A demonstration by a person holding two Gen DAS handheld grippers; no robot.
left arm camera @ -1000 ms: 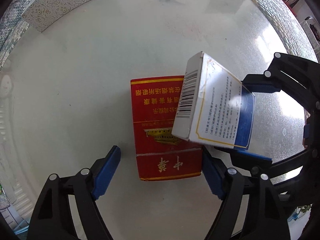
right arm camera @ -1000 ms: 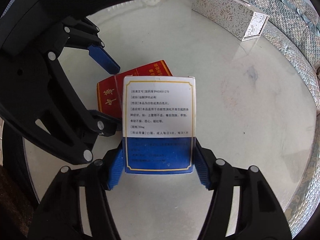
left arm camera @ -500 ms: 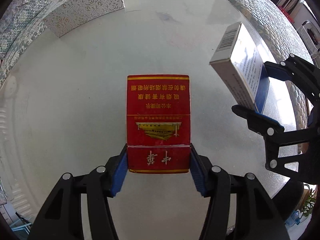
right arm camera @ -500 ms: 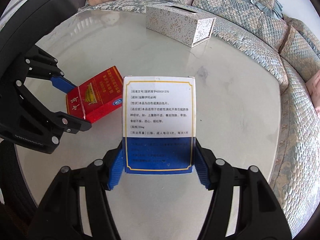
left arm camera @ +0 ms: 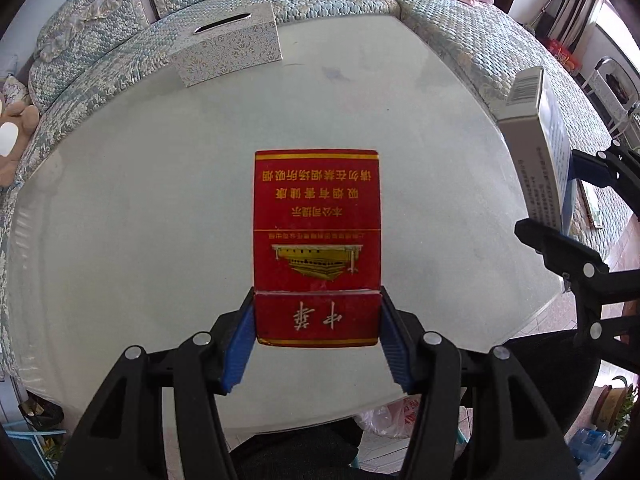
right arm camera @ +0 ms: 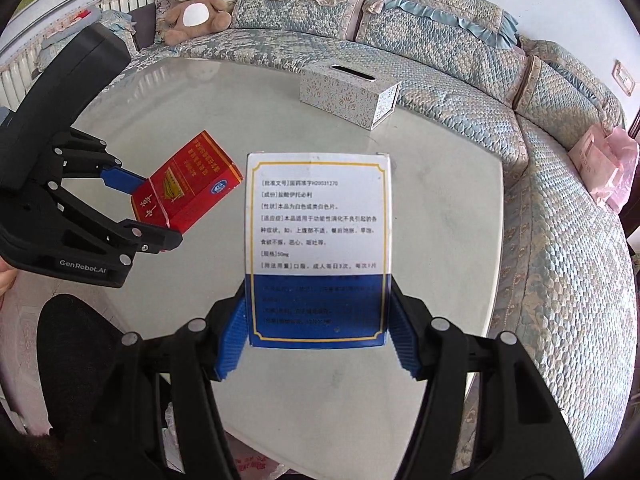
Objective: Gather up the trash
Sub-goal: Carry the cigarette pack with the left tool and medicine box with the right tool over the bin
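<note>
A red cigarette pack with gold print hangs above the round glass table, and my left gripper is shut on its lid end. My right gripper is shut on the blue end of a white-and-blue medicine box, also lifted off the table. In the left wrist view the medicine box shows at the right edge in the right gripper. The right wrist view shows the red pack at the left, between the left gripper's pads.
A patterned tissue box stands at the table's far side. A quilted sofa curves around the table, with a teddy bear and a pink bag on it. A plastic bag lies on the floor below the near edge.
My left gripper closed on the red pack and lifted it off the table. Both grippers rose with their boxes, so the table looks smaller and the sofa has come into view.
</note>
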